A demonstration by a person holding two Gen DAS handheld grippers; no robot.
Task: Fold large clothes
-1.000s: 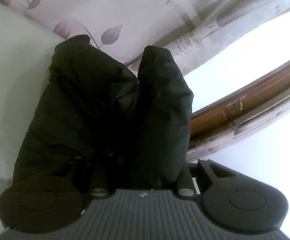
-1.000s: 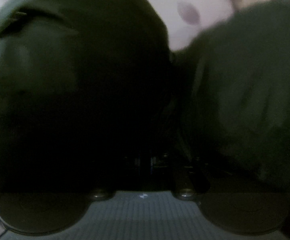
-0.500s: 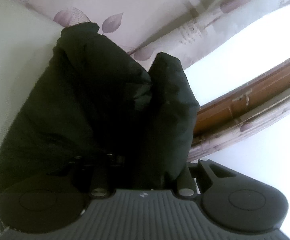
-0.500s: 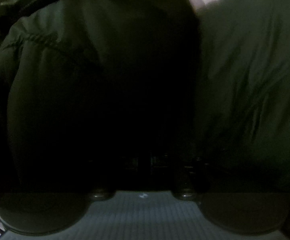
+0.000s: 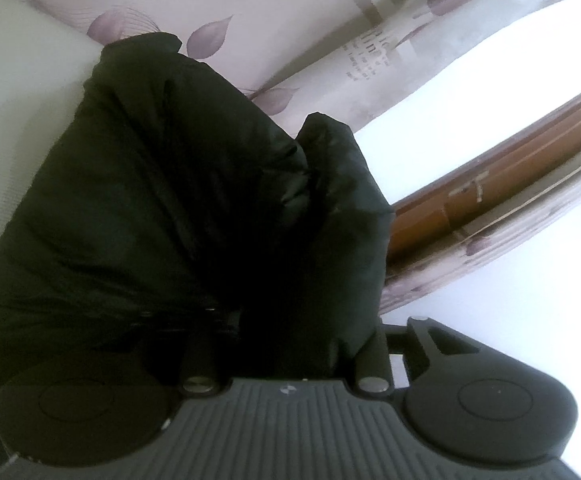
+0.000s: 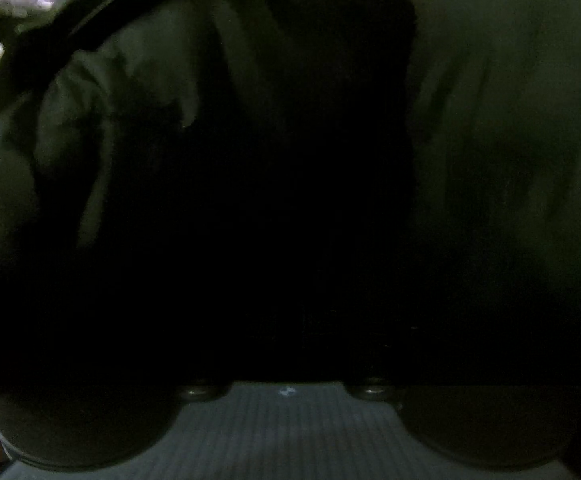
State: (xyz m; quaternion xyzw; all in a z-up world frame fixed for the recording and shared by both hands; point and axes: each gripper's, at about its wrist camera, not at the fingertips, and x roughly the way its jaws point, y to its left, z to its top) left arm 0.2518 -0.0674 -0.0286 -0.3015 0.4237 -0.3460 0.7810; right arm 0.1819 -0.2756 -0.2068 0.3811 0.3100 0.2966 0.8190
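Observation:
A black padded jacket (image 5: 178, 200) bulges up over my left gripper (image 5: 286, 320) and hides its fingers; the fabric is bunched in the jaws and lifted, so the gripper is shut on it. In the right wrist view the same dark jacket (image 6: 490, 120) fills nearly the whole frame. It wraps my right gripper (image 6: 286, 344), whose fingers are lost in the dark folds. A seam or zipper edge (image 6: 102, 24) runs across the upper left.
Behind the jacket in the left wrist view lies a pale sheet with purple leaf print (image 5: 250, 12). A brown wooden bed rail (image 5: 490, 184) runs diagonally at right. A plain whitish surface (image 5: 14, 92) is at left.
The jacket in the left gripper has spread wider and shifted left and lower in view. In the right view the fabric has closed in and now covers almost all of the pale background.

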